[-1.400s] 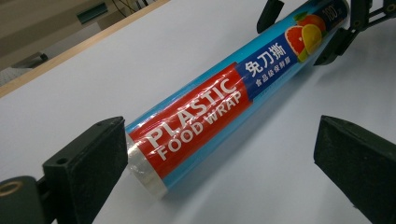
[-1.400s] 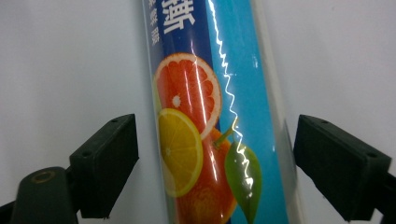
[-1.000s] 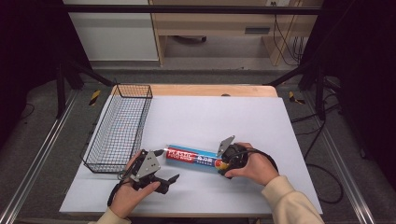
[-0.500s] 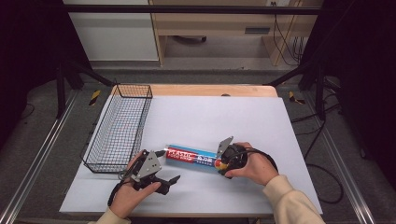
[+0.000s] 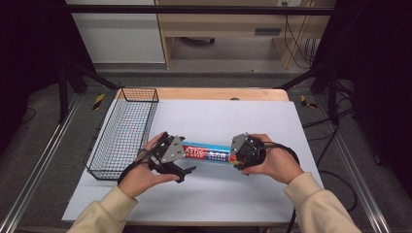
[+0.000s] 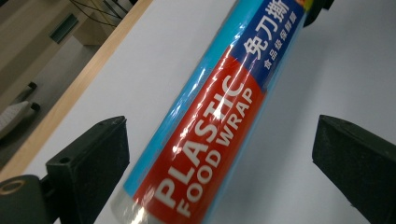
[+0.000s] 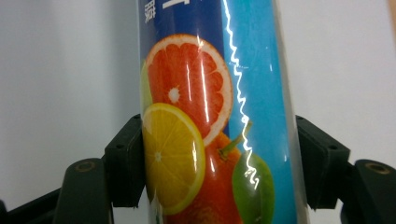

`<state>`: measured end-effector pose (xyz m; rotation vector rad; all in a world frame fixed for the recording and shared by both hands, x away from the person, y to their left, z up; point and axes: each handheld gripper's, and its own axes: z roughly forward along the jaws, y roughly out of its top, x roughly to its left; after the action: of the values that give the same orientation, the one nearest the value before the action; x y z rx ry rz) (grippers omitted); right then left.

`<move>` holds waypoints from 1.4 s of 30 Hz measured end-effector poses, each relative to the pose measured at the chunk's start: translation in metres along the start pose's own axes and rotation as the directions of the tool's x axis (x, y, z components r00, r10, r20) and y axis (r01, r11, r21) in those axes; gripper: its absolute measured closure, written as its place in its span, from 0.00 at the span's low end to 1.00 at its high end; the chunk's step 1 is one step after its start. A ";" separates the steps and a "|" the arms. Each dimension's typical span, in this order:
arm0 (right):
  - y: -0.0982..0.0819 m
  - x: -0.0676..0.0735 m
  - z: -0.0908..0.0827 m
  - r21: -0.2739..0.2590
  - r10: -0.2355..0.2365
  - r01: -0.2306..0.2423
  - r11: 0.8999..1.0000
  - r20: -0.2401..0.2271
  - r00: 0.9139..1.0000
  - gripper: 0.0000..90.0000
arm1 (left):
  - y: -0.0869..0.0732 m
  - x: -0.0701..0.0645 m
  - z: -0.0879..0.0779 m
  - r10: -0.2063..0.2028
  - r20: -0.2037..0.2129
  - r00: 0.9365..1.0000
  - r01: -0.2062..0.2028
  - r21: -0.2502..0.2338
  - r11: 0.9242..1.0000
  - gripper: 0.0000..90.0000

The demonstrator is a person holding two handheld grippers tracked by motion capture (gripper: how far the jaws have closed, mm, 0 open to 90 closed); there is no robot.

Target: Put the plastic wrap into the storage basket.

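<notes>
Right gripper [image 7: 219,168] clamps food wrap roll [image 5: 208,153] near worktop's [image 5: 272,121] front edge; left gripper [image 6: 219,158] spread astride it. Judgement: centre jaws, close evenly.

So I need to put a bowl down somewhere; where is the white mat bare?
The white mat is bare behind the roll of food wrap, right of the wire basket, and along its near edge. The middle is crowded: both tools meet at the roll.
</notes>
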<state>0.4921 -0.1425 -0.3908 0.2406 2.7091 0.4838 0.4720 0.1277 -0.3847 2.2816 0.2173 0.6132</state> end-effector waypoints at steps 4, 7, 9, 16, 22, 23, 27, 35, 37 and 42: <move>0.009 -0.011 -0.018 -0.001 -0.037 0.037 0.999 0.017 0.999 0.34 | 0.020 0.008 0.010 0.095 0.008 0.995 -0.095 0.046 0.994 0.05; 0.013 -0.014 -0.024 0.008 -0.055 0.054 0.998 0.028 0.998 0.34 | 0.028 0.011 0.015 0.128 0.006 0.992 -0.128 0.061 0.990 0.05; 0.018 -0.016 -0.033 0.020 -0.075 0.074 0.997 0.036 0.997 0.34 | 0.037 0.013 0.018 0.156 0.007 0.988 -0.156 0.077 0.985 0.06; 0.027 -0.014 -0.048 0.012 -0.100 0.100 0.995 0.039 0.994 0.34 | 0.049 0.014 0.025 0.206 0.032 0.978 -0.208 0.131 0.969 0.10; 0.034 -0.014 -0.055 0.007 -0.119 0.118 0.993 0.052 0.992 0.34 | 0.053 0.015 0.027 0.234 0.041 0.971 -0.238 0.171 0.956 0.19; 0.035 -0.014 -0.055 0.007 -0.118 0.118 0.993 0.051 0.992 0.34 | 0.053 0.016 0.026 0.234 0.041 0.971 -0.237 0.174 0.956 0.22; 0.036 -0.014 -0.056 0.009 -0.120 0.120 0.993 0.058 0.991 0.34 | 0.053 0.017 0.026 0.230 0.051 0.972 -0.236 0.174 0.956 0.29; 0.035 -0.013 -0.054 -0.004 -0.123 0.124 0.992 0.052 0.991 0.34 | 0.054 0.015 0.025 0.231 0.053 0.972 -0.236 0.194 0.952 0.30; 0.036 -0.012 -0.054 -0.008 -0.128 0.129 0.992 0.060 0.990 0.34 | 0.054 0.015 0.025 0.232 0.049 0.971 -0.237 0.194 0.952 0.30; 0.036 -0.011 -0.054 -0.016 -0.130 0.131 0.991 0.064 0.989 0.34 | 0.052 0.016 0.025 0.236 0.049 0.971 -0.241 0.187 0.952 0.29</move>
<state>0.4847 -0.1282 -0.3275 0.0713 2.6363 0.4569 0.4965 0.0805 -0.3569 2.5237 -0.0151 0.7114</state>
